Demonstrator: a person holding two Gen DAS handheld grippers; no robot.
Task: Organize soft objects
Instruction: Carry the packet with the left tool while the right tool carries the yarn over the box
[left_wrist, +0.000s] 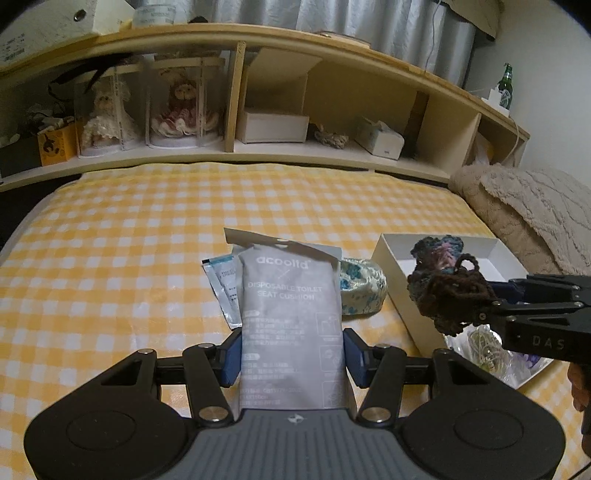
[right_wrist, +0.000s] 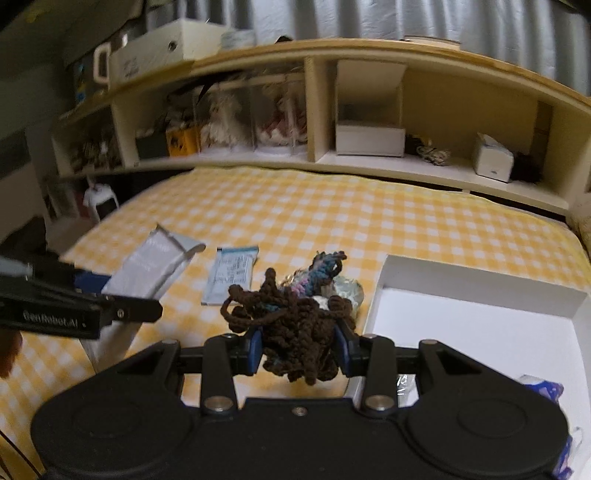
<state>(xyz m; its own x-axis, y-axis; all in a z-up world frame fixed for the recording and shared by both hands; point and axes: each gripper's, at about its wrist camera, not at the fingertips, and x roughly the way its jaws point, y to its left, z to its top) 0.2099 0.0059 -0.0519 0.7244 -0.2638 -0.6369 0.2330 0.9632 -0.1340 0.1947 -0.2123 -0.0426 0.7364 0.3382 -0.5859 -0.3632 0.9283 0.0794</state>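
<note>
The pack (left_wrist: 291, 332) hides most of the sachet (left_wrist: 223, 288) and pouch (left_wrist: 364, 286) behind it — box (right_wrist: 480, 325) runs off frame, shelf dolls (right_wrist: 251, 118) blurred.

Two wrist cameras, both looking forward and down over the bed toward the headboard.

From my left gripper (left_wrist: 291, 360) I look close along its fingers across the yellow-and-white checked bedsheet (left_wrist: 129, 240) to the pale wooden headboard shelf (left_wrist: 332, 92). My right gripper (right_wrist: 297, 349) faces the same shelf (right_wrist: 461, 96) from further right. Both views share the sheet (right_wrist: 332, 214), the open white cardboard box (left_wrist: 391, 254) (right_wrist: 480, 284) and each other's gripper.
</note>
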